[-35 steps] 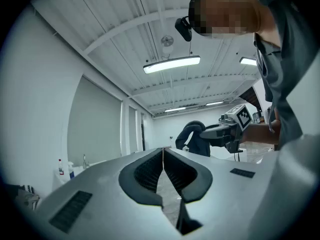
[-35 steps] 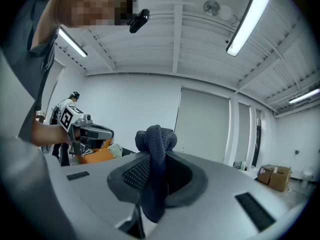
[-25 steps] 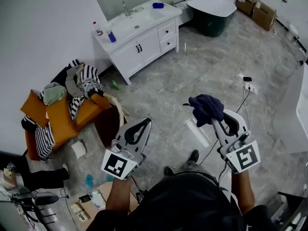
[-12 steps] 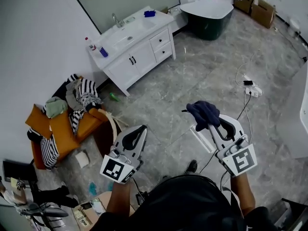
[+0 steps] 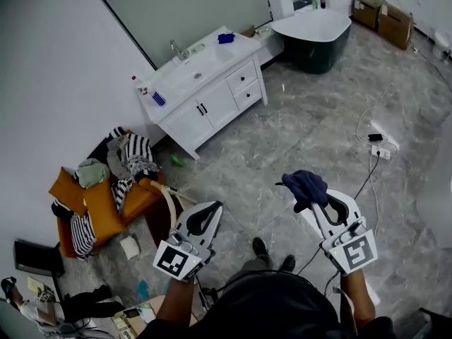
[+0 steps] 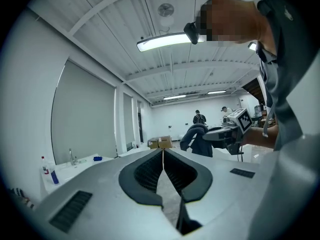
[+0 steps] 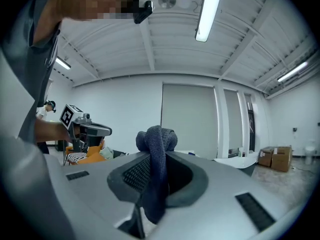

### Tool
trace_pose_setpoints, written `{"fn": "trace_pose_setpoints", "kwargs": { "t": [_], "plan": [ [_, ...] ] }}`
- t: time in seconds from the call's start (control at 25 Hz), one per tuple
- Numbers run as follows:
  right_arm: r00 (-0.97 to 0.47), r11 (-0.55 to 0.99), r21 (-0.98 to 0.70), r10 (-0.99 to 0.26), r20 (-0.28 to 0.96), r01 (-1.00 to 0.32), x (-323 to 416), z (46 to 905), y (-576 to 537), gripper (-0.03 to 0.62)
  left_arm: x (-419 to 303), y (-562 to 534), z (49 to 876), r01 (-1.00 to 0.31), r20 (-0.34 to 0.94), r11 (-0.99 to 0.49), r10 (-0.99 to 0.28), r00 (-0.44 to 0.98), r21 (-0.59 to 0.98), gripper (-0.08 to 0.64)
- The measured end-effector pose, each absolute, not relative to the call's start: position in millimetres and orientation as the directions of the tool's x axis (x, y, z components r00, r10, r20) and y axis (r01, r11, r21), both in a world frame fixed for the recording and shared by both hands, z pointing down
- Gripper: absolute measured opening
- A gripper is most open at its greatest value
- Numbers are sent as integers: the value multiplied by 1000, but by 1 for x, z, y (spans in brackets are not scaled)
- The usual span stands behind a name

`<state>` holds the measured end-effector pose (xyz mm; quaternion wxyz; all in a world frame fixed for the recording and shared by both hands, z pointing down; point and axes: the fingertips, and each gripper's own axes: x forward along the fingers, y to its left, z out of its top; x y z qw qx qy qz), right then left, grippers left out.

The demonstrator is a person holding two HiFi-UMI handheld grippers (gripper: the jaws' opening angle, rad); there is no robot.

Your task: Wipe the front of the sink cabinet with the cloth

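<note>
A dark green bathtub (image 5: pixel 314 34) stands near cardboard boxes (image 5: pixel 395 23). Striped clothes (image 5: pixel 134 154) heap on an orange seat (image 5: pixel 104 214). A power strip (image 5: pixel 383 151) lies on grey floor tiles (image 5: pixel 296 119).

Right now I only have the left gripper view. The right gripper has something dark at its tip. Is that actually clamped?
Observer: Yes. In the right gripper view the right gripper has its jaws shut on the dark blue cloth, which bunches above the tips.
Operator: How close is the cabinet front?
Observer: Not close. In the head view the white sink cabinet stands across the tiled floor, well beyond both grippers.
Operator: Anything lying in the way?
Observer: A small green item lies on the floor near the cabinet's left end. I cannot tell what it is.
</note>
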<state>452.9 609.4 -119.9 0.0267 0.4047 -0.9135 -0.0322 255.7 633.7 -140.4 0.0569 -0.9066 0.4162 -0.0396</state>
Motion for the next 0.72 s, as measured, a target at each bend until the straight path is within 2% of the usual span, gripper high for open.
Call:
{"fn": "trace_pose_setpoints", "kwargs": {
  "t": [0.24,0.72],
  "plan": [
    [-645,648,86,-761,68,-757,457,-122,551,57,263,561,-142,-728,23,-677,-733,679,-107,12],
    [-576,584,180,-812,97,-792,414,-150,441,57,233,424,-125,-676,-2,-730,-680,734,-101,12]
  ]
}}
